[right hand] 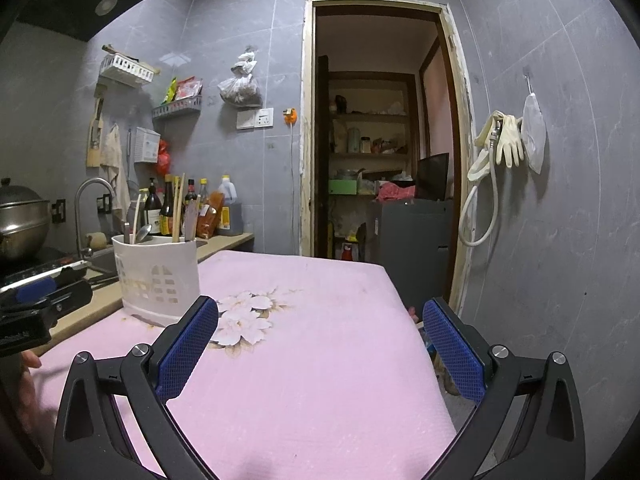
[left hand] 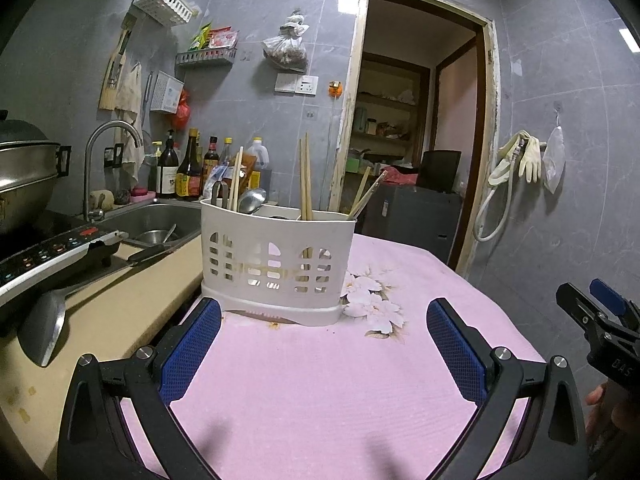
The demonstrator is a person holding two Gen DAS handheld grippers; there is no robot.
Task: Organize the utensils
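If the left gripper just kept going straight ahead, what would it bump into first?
Probably the white utensil caddy standing on the pink cloth. The open left gripper points right at it, with nothing between.

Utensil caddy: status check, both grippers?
Left gripper open, empty. Right gripper open, empty. White utensil caddy upright on pink cloth, chopsticks and spoon inside. Nothing between left gripper and caddy.

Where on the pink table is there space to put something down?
The pink cloth is bare from the flower print to its near and right edges, below both open grippers. The white utensil holder fills the far left corner. The counter beside it is crowded: a spatula and cooktop.
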